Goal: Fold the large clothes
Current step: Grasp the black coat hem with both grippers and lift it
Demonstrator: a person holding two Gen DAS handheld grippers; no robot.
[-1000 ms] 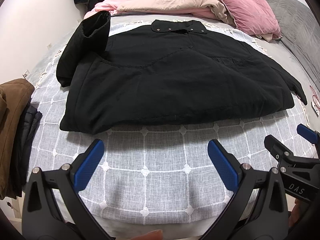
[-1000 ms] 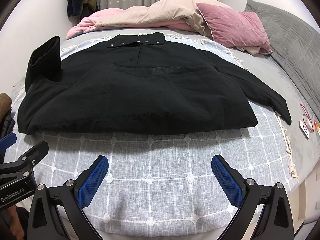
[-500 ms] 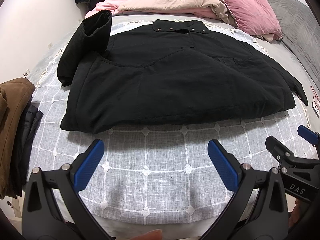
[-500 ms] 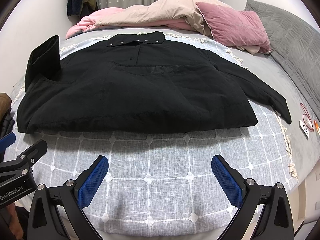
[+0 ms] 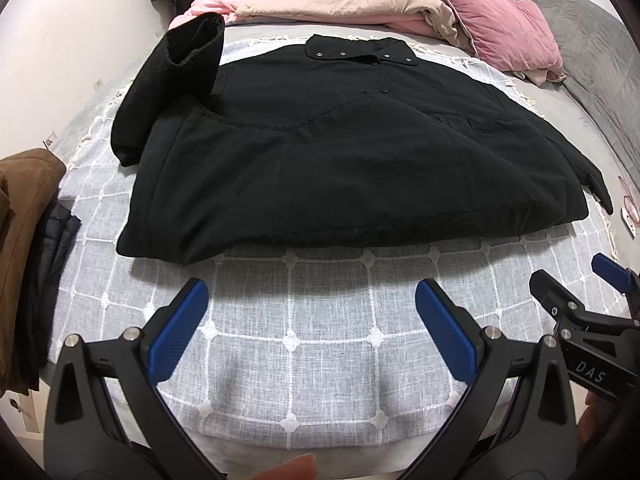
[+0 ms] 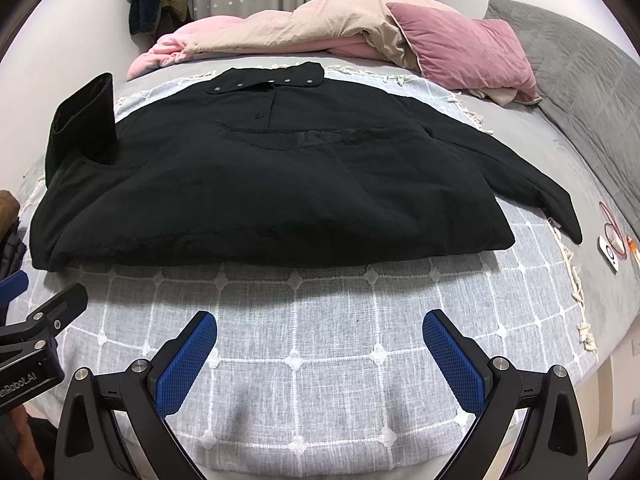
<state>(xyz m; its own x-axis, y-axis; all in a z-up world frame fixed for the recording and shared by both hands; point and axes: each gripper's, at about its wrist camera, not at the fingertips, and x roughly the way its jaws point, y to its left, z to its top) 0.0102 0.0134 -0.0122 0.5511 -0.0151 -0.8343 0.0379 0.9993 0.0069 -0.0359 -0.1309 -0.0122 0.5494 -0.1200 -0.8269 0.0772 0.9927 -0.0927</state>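
Both grippers hang with fingers spread wide and empty: the left gripper (image 5: 312, 328) and right gripper (image 6: 320, 356) over the grey checked blanket (image 6: 328, 320). Ahead of the fingertips lies the black coat (image 6: 260, 184), flat, one cuff (image 5: 196, 56) standing up. Beyond it are pink bedding (image 6: 304, 28) and a pillow (image 6: 460, 44). Brown clothes (image 5: 20, 240) are cut off at the left edge.
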